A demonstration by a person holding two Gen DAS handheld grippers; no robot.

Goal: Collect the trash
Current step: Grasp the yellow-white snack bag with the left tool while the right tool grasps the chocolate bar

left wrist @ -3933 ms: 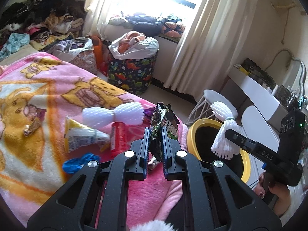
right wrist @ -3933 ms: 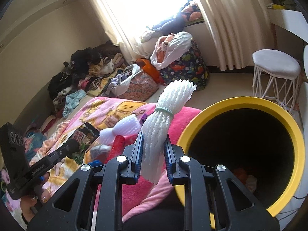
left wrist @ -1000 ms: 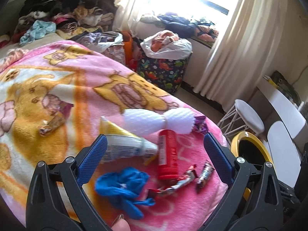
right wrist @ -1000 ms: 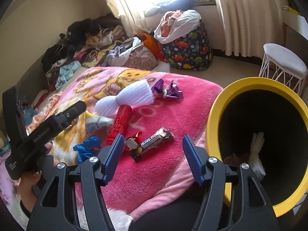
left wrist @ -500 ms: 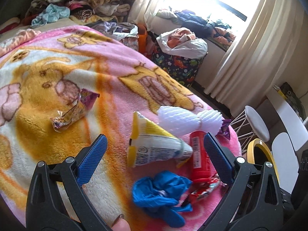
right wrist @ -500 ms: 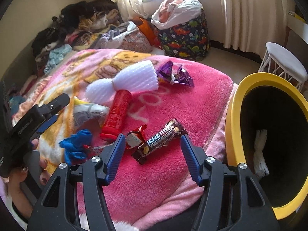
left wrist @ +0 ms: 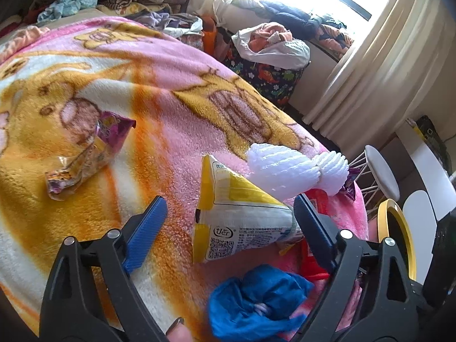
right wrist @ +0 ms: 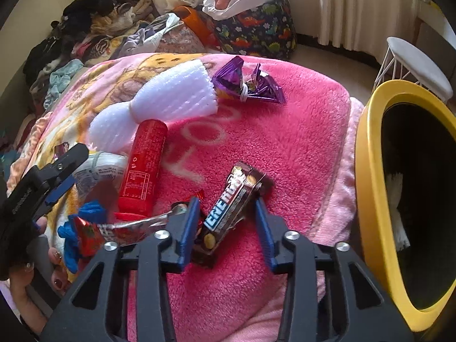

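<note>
Trash lies on a pink cartoon blanket (left wrist: 171,91). My left gripper (left wrist: 228,223) hangs over a yellow-and-white pouch (left wrist: 242,219). Its jaws are closing with the pouch between them, and the pads stand clear of it. My right gripper (right wrist: 226,221) straddles a brown chocolate bar wrapper (right wrist: 233,196). Its jaws are closing too; the left pad is close against the wrapper while a gap remains at the right pad. A white foam net (right wrist: 171,99), a red tube (right wrist: 142,168), a purple wrapper (right wrist: 245,85) and a crumpled blue glove (left wrist: 256,305) lie nearby.
A yellow-rimmed bin (right wrist: 367,171) stands at the blanket's right edge with a white foam net inside. A clear purple wrapper (left wrist: 85,154) lies apart on the left. A dinosaur-print basket (right wrist: 256,34), piled clothes, a white stool (right wrist: 419,62) and curtains stand beyond.
Both grippers have sunk toward the blanket. The left came over the pouch and narrowed a little. The right narrowed a lot around the chocolate bar wrapper.
</note>
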